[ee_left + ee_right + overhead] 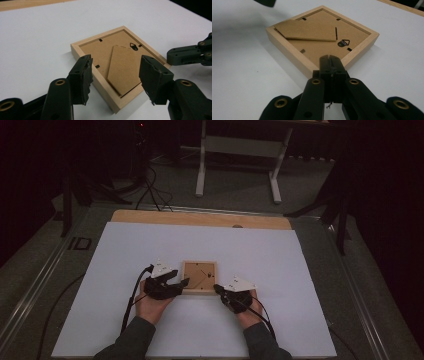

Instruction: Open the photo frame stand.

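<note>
We keep the right gripper (218,289), jaws closed and empty, bracing the picture frame (199,277) at 4 o'clock; the left gripper (115,75), wide open and empty, approaches the stand (125,71).

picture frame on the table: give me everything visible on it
The picture frame is a small, near-square frame of pale wood, lying face down and flat on the white table cover. Its brown fibreboard backing sits recessed inside the rim, held by small black tabs, with a black hanging hook near one edge and a hinged easel stand folded nearly flat. The shut right gripper rests at one corner of the rim; the open left gripper straddles another corner, pads clear of it.
</note>
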`<state>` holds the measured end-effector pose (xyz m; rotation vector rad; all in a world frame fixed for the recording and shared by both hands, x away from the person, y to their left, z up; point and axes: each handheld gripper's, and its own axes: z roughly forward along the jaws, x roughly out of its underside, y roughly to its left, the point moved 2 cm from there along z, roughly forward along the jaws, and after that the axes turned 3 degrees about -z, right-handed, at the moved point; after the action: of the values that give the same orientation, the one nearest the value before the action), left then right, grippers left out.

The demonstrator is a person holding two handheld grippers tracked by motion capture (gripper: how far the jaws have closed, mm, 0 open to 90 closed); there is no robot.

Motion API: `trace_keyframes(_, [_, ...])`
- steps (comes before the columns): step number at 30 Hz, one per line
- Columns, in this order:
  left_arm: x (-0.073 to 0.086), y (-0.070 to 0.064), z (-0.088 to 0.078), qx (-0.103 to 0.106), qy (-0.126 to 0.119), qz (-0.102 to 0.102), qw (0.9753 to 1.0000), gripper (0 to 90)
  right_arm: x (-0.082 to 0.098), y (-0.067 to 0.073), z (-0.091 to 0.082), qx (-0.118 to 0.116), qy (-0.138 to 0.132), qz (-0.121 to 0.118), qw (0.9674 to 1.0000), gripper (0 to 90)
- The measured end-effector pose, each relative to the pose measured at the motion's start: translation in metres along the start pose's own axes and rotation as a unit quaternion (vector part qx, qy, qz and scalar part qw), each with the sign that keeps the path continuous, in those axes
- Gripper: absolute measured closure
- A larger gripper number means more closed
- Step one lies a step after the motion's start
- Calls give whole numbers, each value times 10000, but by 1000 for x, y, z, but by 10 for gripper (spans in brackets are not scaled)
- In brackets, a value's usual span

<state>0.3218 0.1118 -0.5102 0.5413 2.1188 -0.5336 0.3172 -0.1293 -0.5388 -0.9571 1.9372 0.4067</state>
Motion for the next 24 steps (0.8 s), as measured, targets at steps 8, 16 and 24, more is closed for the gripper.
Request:
trace_keyframes(8, [-4,-11,20,-40,270,252,9993,404,0,0,0,-7,6,41,10000,896])
trace_keyframes(16, [-1,-12,38,-64,543,485,9973,403,0,0,0,-5,4,58,10000,896])
trace_keyframes(24, [0,-13,42,-134,666,571,9961,432,0,0,0,5,-1,31,10000,896])
